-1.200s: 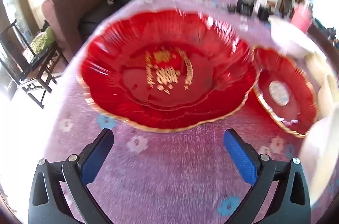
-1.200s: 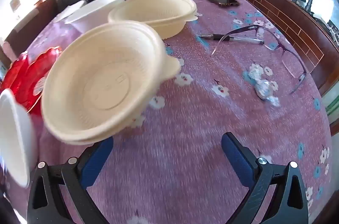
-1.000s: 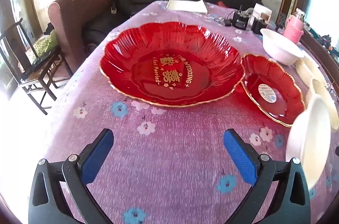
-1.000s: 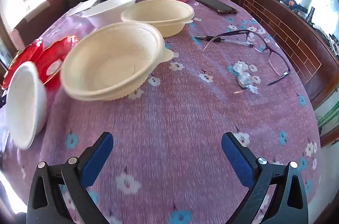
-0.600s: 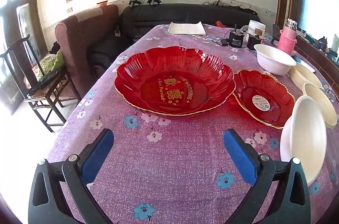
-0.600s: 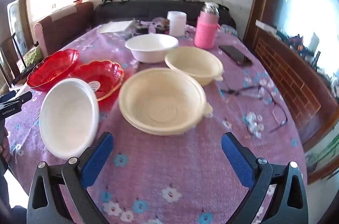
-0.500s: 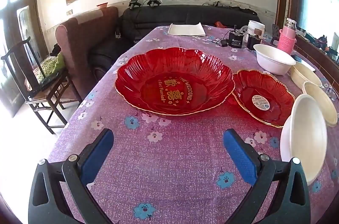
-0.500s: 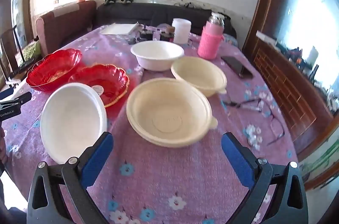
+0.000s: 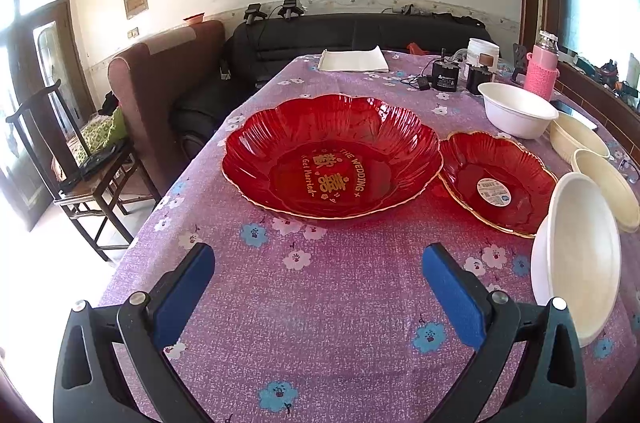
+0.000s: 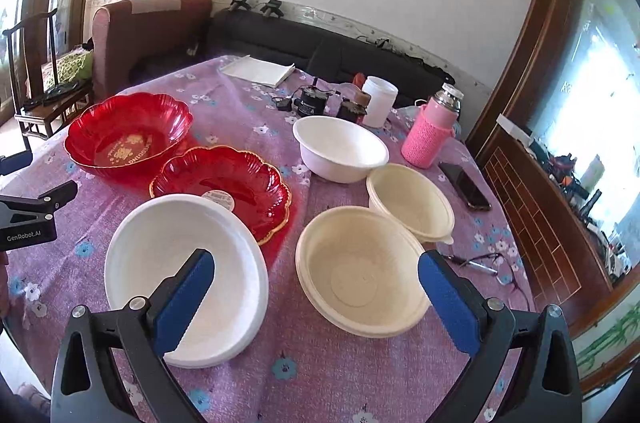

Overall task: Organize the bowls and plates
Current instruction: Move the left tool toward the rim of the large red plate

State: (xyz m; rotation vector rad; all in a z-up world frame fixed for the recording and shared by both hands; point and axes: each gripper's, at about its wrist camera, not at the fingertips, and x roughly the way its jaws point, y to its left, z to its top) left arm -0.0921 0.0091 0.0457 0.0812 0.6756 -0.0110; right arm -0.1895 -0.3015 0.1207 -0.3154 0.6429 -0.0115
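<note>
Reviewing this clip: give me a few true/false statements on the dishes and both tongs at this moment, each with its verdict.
1. Both the left tongs and the right tongs are open and hold nothing. True.
2. The small red plate is stacked inside the large red plate. False: it sits beside it on the table.
3. Two cream bowls sit next to each other. True.
4. The pink bottle lies on its side. False: it stands upright.

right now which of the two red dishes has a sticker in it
The smaller red dish, beside the near white bowl, has a round white label at its centre; the large red dish bears gold lettering instead.
</note>
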